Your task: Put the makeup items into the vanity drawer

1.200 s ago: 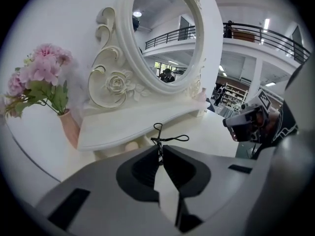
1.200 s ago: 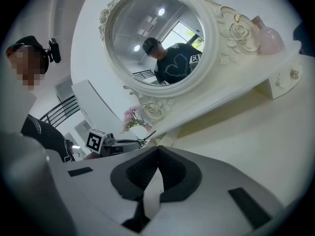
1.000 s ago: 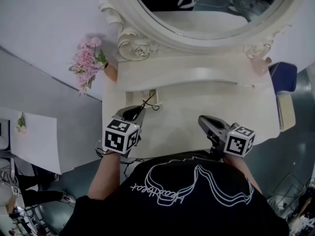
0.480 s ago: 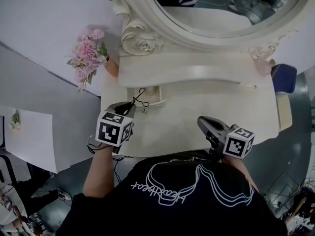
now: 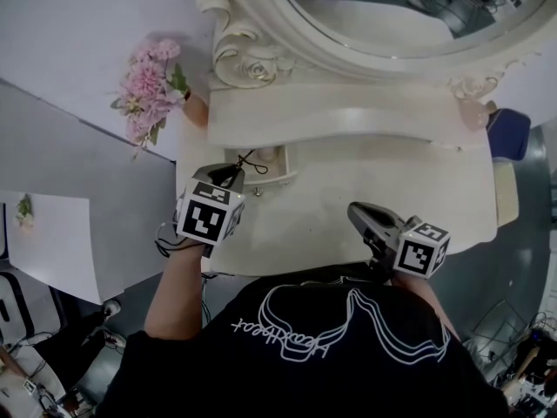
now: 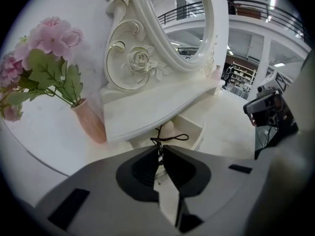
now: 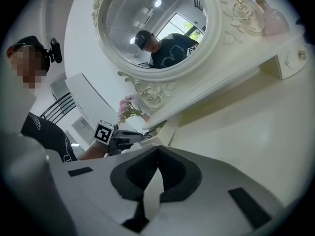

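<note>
A thin black looped cord (image 5: 252, 161) (image 6: 170, 138) hangs from my left gripper (image 5: 233, 175) (image 6: 160, 148), which is shut on it. The loop dangles over the small open drawer (image 5: 280, 171) (image 6: 199, 132) at the left of the white vanity. A pale rounded item (image 6: 168, 128) lies inside the drawer. My right gripper (image 5: 355, 209) (image 7: 157, 149) is shut with nothing in it, hovering above the vanity top (image 5: 392, 181) near its front edge. The left gripper (image 7: 129, 138) also shows in the right gripper view, at the drawer.
Pink flowers (image 5: 146, 90) in a pinkish vase (image 5: 197, 111) stand at the vanity's back left. An oval mirror (image 5: 392, 24) rises over a raised shelf (image 5: 348, 118). A pink bottle (image 5: 475, 111) sits at the shelf's right end, beside a blue seat (image 5: 510, 134).
My left gripper has sunk and moved closer to the open drawer, carrying the cord. The right gripper has hardly moved.
</note>
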Demonstrator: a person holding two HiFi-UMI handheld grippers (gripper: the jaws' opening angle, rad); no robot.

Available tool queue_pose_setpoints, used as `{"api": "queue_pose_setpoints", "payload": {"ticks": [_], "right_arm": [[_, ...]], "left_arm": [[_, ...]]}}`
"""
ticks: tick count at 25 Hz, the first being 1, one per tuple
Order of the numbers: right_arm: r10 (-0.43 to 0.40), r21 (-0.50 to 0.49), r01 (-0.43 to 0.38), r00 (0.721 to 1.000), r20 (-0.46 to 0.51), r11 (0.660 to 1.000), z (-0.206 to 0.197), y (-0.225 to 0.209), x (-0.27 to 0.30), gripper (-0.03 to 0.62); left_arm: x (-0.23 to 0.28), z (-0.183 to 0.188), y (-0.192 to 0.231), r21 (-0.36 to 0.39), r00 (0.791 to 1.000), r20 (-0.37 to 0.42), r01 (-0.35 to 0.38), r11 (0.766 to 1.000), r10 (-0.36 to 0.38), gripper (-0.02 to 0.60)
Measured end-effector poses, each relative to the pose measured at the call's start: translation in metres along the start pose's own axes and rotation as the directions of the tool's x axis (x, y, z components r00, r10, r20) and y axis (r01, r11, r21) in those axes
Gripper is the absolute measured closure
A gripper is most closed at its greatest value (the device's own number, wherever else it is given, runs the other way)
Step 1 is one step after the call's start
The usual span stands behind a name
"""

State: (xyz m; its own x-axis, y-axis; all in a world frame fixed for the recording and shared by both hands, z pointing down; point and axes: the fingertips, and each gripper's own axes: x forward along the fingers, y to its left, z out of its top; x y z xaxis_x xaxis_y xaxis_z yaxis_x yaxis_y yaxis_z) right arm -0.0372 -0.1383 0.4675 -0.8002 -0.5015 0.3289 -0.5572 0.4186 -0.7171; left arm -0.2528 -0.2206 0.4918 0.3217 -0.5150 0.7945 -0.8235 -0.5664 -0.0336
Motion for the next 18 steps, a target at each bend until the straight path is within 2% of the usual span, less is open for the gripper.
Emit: {"api": "queue_pose_setpoints", "payload": {"ticks": [7,16,18], "right_arm": [[-0.016,0.003,0.016,1.0,-0.003,1.0,0.003,-0.008,0.001,0.588],[-0.012,-0.004,0.012,1.0,0.013,1.0,0.01,-0.012,-0.002,0.588],[-0.007,-0.009,0.007,1.0,0.013,1.0,0.01,-0.013,-0.002,0.588]], "left_arm": [[0.01,0.003,0.0,0.039,1.0,0.005,-0.016,0.999,0.016,0.539],[0.003,0.009,0.002,-0.025,0.998,0.062,-0.017,1.0,0.018,0.397],[-0.002,0.01,0.002,-0.039,0.996,0.088,-0.03,0.999,0.033,0.39]]}}
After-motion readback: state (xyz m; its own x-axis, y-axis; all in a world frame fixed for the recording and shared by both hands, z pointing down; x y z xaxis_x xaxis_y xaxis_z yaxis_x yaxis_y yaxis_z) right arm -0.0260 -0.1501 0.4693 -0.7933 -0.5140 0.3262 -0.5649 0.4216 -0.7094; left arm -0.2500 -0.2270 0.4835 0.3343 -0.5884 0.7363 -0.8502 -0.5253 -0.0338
